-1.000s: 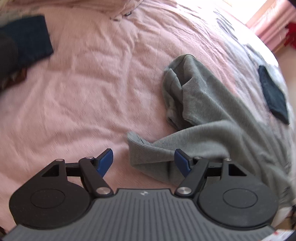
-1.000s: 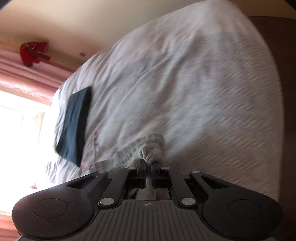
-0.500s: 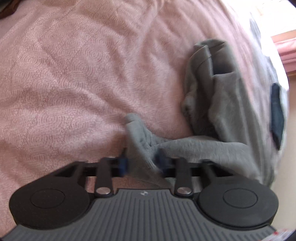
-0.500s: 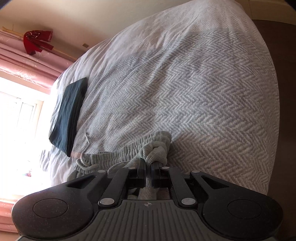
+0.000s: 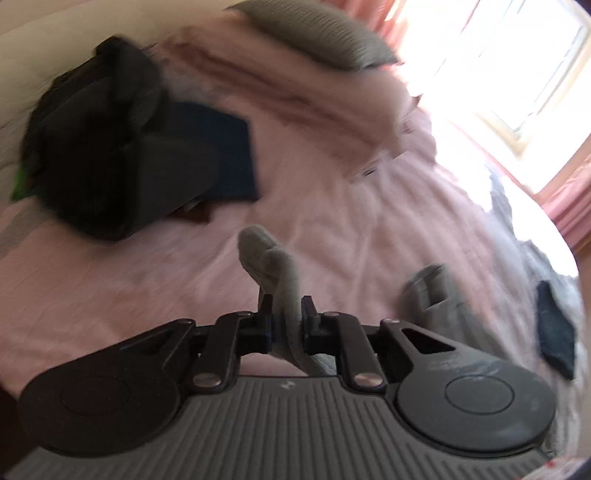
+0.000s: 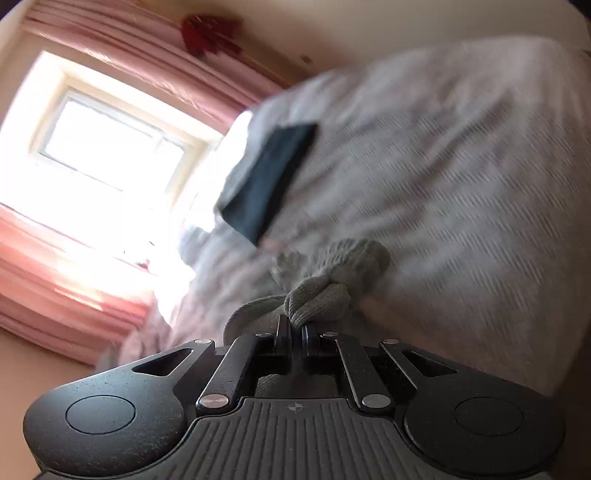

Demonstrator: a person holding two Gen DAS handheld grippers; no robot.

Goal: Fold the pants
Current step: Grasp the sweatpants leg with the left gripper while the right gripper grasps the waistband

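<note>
The grey knit pants (image 5: 266,254) lie on a pink bed sheet (image 5: 332,221). In the blurred left wrist view, my left gripper (image 5: 286,306) is closing on one leg end of them. The cloth is pinched between its blue pads and sticks up past the fingertips. More of the pants (image 5: 428,291) trails off to the right. In the right wrist view, my right gripper (image 6: 293,328) is shut on a bunched part of the pants (image 6: 332,280) by the ribbed waistband, held above a grey herringbone blanket (image 6: 461,184).
A pile of dark clothes (image 5: 103,158) and a folded navy cloth (image 5: 229,158) sit at the bed's far left, near a grey pillow (image 5: 317,33). A dark folded garment (image 6: 269,177) lies on the blanket. A bright window (image 6: 110,147) with pink curtains (image 6: 74,295) is beyond.
My left gripper went from open around the leg end to clamped on it and lifted it, swinging toward the head of the bed. My right gripper, still clamped, rose and rolled.
</note>
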